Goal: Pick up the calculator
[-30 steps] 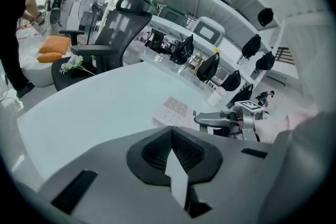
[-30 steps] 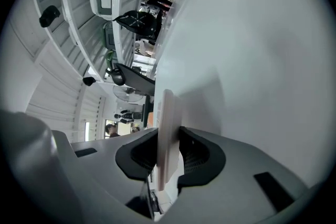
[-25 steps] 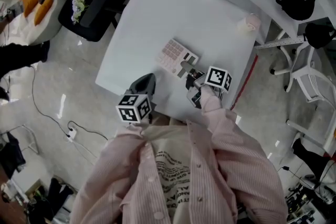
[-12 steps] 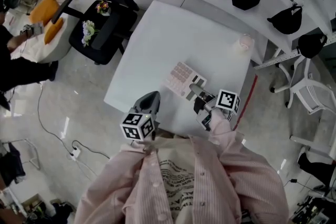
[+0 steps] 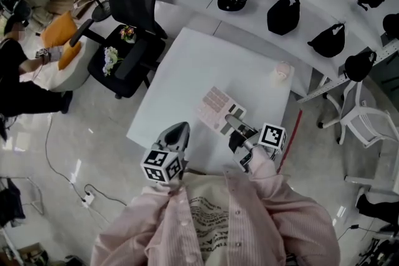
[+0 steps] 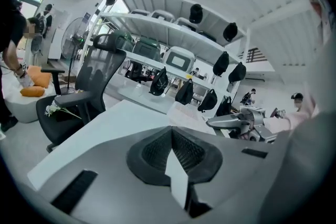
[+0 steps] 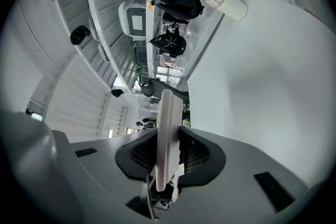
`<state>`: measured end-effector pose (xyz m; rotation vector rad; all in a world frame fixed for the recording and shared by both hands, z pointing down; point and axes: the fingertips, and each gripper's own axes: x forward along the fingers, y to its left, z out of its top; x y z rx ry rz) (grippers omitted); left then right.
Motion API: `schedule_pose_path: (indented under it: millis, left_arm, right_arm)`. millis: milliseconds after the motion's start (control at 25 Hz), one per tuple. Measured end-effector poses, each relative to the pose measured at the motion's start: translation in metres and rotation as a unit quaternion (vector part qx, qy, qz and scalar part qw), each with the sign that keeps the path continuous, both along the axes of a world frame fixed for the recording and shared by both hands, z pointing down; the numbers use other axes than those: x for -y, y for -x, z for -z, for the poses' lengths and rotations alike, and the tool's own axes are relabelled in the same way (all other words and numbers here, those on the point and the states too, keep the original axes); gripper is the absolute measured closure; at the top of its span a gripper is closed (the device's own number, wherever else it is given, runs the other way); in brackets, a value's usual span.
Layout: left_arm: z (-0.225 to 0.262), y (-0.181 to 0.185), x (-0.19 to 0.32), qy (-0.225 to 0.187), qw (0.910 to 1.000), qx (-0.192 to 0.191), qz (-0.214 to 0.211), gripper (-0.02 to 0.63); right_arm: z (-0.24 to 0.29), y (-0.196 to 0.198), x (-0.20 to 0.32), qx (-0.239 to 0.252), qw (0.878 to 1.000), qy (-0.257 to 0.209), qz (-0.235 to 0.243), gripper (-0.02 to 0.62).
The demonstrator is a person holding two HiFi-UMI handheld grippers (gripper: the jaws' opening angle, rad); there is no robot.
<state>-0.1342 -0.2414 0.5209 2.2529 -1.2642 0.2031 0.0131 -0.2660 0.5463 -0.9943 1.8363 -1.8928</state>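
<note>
The calculator (image 5: 215, 108), a pale pink slab with rows of keys, is held above the white table (image 5: 199, 59) near its front edge. My right gripper (image 5: 233, 124) is shut on its near end. In the right gripper view the calculator (image 7: 168, 128) stands edge-on between the two pads, pinched from both sides. My left gripper (image 5: 175, 134) hovers to the left of it, shut with nothing in it. Seen from the left gripper (image 6: 173, 153), the right gripper (image 6: 239, 122) and the calculator (image 6: 188, 113) are off to the right, apart from it.
A small pale cup-like object (image 5: 282, 71) stands near the table's far right corner. A black office chair (image 5: 128, 3) with flowers on its seat is left of the table. Black bags (image 5: 283, 12) line the curved white counter behind. A white chair (image 5: 365, 121) stands at the right.
Both grippers have risen. The calculator has come up off the table in the right gripper. The left gripper stays shut and empty.
</note>
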Motion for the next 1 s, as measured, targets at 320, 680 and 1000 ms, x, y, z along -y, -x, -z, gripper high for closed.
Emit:
schedule_pose_path:
  millis: [320, 680, 1000]
  left_arm:
    - [0.032, -0.001, 0.000, -0.044, 0.9989, 0.008, -0.012, 0.604]
    - [0.069, 0.013, 0.002, -0.090, 0.9959, 0.008, 0.000, 0.605]
    - [0.098, 0.029, -0.004, -0.128, 0.9916, 0.004, 0.016, 0.604]
  right_arm:
    - [0.033, -0.009, -0.005, 0.007, 1.000, -0.015, -0.020, 0.511]
    - [0.075, -0.019, -0.014, 0.024, 0.998, -0.044, -0.030, 0.511]
    - [0.095, -0.031, -0.031, 0.033, 0.996, -0.063, -0.045, 0.511]
